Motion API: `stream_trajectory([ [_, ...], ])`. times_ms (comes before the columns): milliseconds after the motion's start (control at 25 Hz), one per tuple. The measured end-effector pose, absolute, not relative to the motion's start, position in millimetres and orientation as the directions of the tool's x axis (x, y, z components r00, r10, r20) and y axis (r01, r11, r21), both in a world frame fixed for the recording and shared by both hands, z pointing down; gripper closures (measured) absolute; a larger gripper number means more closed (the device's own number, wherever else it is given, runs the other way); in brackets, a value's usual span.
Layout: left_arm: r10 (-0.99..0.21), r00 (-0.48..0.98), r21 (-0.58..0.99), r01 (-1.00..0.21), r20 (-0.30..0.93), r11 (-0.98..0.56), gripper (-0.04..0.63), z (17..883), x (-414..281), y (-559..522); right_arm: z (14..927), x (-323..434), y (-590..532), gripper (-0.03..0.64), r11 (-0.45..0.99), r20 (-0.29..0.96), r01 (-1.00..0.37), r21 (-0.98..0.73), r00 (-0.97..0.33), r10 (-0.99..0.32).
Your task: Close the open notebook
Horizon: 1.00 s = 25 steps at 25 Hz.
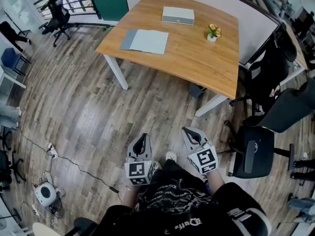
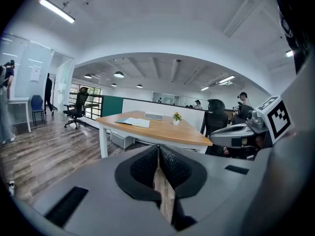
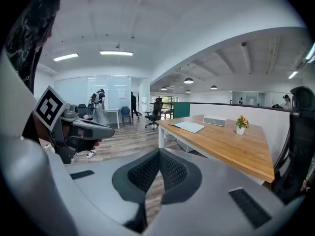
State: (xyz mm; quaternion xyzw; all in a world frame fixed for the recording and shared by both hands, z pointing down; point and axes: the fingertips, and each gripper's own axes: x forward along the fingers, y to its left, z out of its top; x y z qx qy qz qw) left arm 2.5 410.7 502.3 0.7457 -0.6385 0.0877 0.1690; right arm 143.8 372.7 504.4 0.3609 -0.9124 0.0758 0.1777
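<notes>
The open notebook (image 1: 145, 41) lies flat on the far left of the wooden surface (image 1: 197, 63), with what may be a speaker (image 1: 178, 15) beyond it. The left gripper (image 1: 142, 139) and right gripper (image 1: 190, 132) hang near, over the floor, jaws together, empty.

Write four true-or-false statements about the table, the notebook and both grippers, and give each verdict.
1. The pale blue-grey notebook lies open on the light wooden table. True.
2. The left gripper grips the notebook. False: its jaws are shut on nothing, over the floor well short of the table.
3. The small orange-flowered potted plant stands on top of the grey rectangular box. False: it stands on the tabletop, apart from the box.
4. The right gripper has its jaws together and holds nothing. True.
</notes>
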Motion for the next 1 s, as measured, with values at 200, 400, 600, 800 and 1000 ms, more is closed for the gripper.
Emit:
stream_trajectory([
  [200, -0.921, 0.184, 0.152, -0.979, 0.342, -0.139, 0.565, 501, 6, 427, 501, 142, 393, 0.612, 0.738, 0.389, -0.674, 0.021, -0.674, -0.627],
  [400, -0.926, 0.179, 0.150, -0.979, 0.332, -0.135, 0.565, 497, 10, 431, 495, 147, 394, 0.612, 0.734, 0.373, -0.678, 0.032, -0.674, -0.638],
  [600, -0.931, 0.193, 0.166, -0.975, 0.310, -0.147, 0.561, 495, 21, 429, 488, 161, 382, 0.610, 0.686, 0.307, -0.728, 0.011, -0.650, -0.695],
  [800, -0.920, 0.264, 0.212, -0.955, 0.289, -0.207, 0.320, 495, 35, 418, 493, 163, 376, 0.351, 0.720, 0.295, -0.694, -0.022, -0.692, -0.658],
  [1000, -0.908, 0.285, 0.206, -0.951, 0.307, -0.229, 0.278, 501, 51, 404, 497, 180, 362, 0.301, 0.711, 0.293, -0.702, -0.038, -0.688, -0.664],
])
